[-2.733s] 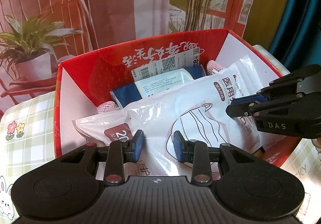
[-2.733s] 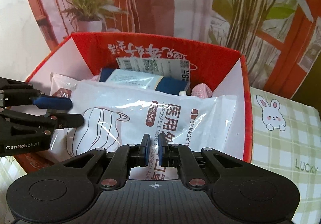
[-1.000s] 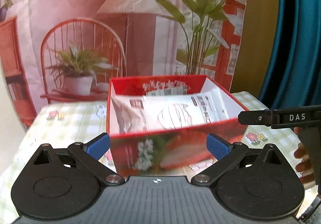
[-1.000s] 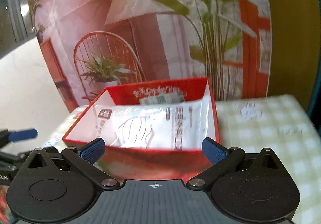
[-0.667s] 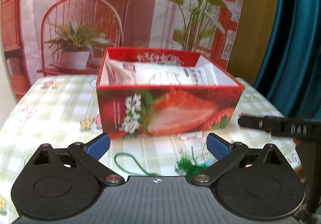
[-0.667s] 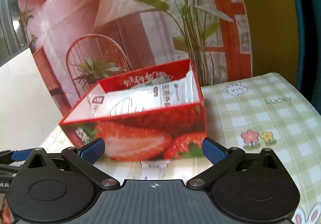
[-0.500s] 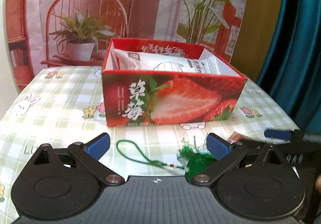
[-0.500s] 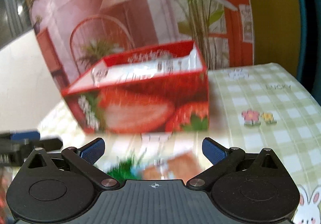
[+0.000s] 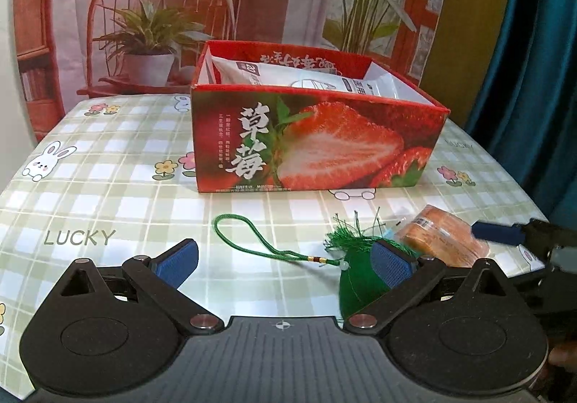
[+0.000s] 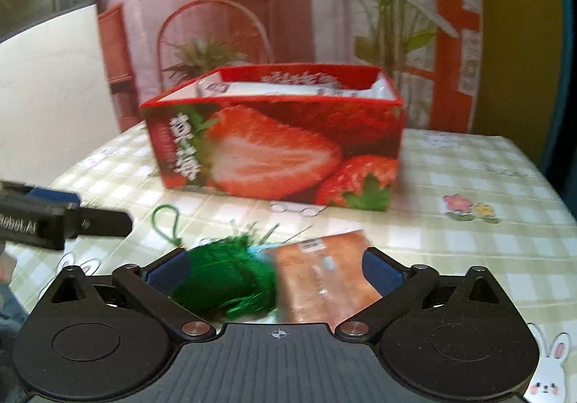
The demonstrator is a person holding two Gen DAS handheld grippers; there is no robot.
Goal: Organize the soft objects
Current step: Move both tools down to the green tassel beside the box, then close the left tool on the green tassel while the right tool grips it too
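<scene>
A red strawberry box (image 9: 317,136) stands on the checked tablecloth with white mask packs (image 9: 306,76) inside; it also shows in the right wrist view (image 10: 274,150). In front of it lie a green tasselled sachet (image 9: 357,266) with a green cord loop (image 9: 252,240) and an orange-brown wrapped packet (image 9: 443,240). My left gripper (image 9: 285,264) is open and empty, with the sachet by its right finger. My right gripper (image 10: 276,271) is open, low over the sachet (image 10: 227,276) and the packet (image 10: 324,276), which lie between its fingers.
The checked tablecloth (image 9: 90,193) has rabbit and flower prints. A printed backdrop (image 9: 180,6) with a chair and plants hangs behind the table. A teal curtain (image 9: 533,60) is at the right. The table edge runs close at the right.
Both grippers let go of the mask pack in the box, opened wide and drew back and down to the table in front of the box. The sachet and packet came into view.
</scene>
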